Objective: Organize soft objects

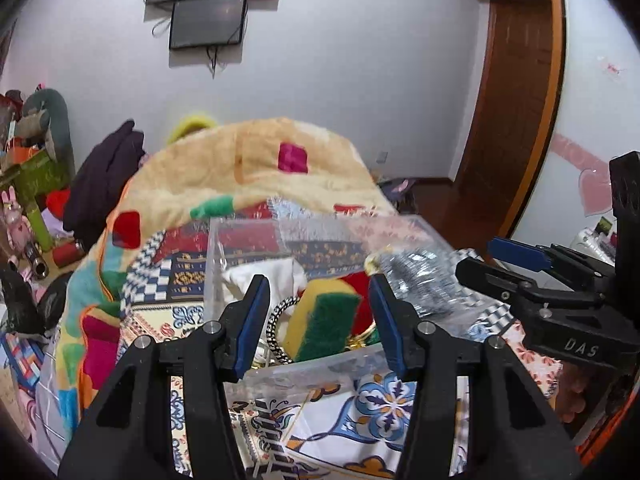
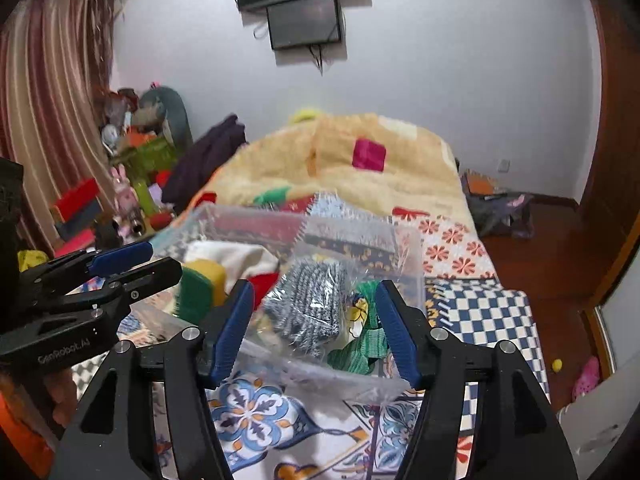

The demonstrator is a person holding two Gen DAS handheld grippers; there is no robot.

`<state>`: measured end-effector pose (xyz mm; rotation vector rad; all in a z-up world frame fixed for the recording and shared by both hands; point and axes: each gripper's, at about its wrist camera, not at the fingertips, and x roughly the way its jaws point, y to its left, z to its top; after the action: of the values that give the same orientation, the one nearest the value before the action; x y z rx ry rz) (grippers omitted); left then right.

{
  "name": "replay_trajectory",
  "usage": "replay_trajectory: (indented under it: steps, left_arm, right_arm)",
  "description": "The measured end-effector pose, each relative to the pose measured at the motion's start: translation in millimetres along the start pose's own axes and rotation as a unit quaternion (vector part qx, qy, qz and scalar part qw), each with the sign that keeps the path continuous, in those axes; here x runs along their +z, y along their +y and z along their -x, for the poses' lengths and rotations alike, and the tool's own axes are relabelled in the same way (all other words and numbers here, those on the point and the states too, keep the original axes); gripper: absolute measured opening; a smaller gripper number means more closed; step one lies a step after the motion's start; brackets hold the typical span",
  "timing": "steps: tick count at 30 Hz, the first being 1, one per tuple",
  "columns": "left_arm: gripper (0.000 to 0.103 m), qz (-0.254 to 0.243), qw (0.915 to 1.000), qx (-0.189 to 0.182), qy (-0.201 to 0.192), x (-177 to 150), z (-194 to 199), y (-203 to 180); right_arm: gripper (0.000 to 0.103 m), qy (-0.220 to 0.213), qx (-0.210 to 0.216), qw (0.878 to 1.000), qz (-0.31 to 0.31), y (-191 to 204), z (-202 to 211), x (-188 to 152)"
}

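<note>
Clear plastic bin (image 2: 408, 264) w/ yellow-green sponge (image 1: 326, 318), bagged scrubber (image 2: 310, 304).

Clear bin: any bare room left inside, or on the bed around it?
The clear bin looks crowded: sponge, white cloth, bagged striped cloth and green knit. Free patches: patterned sheet between the bin's near wall and both grippers, and the checkered cover right of the bin. The fleece blanket is heaped behind it.
</note>
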<state>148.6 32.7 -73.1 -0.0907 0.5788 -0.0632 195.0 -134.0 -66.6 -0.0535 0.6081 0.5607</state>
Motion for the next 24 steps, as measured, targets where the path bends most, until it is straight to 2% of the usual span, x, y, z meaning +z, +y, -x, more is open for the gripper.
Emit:
replay_trajectory:
  steps: [10,14,16,20,22,24]
  left_arm:
    - [0.052,-0.009,0.9964,-0.011,-0.084,20,76,-15]
    - [0.061,-0.012,0.9936,-0.008,-0.112,25,102,-18]
    - [0.066,-0.016,0.9923,-0.005,-0.123,25,111,-21]
    - [0.091,-0.019,0.9903,0.004,-0.138,23,125,-24]
    - [0.096,-0.019,0.9888,0.012,-0.148,22,130,-25]
    - [0.101,-0.02,0.9877,0.02,-0.153,21,133,-25]
  right_arm:
    - [0.06,-0.097,0.013,0.995,0.022,20,73,20]
    - [0.061,-0.125,0.015,0.992,0.028,29,93,25]
    - [0.072,-0.134,0.017,0.99,0.028,32,99,27]
    - [0.084,-0.154,0.011,0.988,0.029,35,108,26]
    - [0.096,-0.162,0.008,0.986,0.028,36,111,25]
    - [0.103,-0.173,-0.001,0.985,0.028,37,114,24]
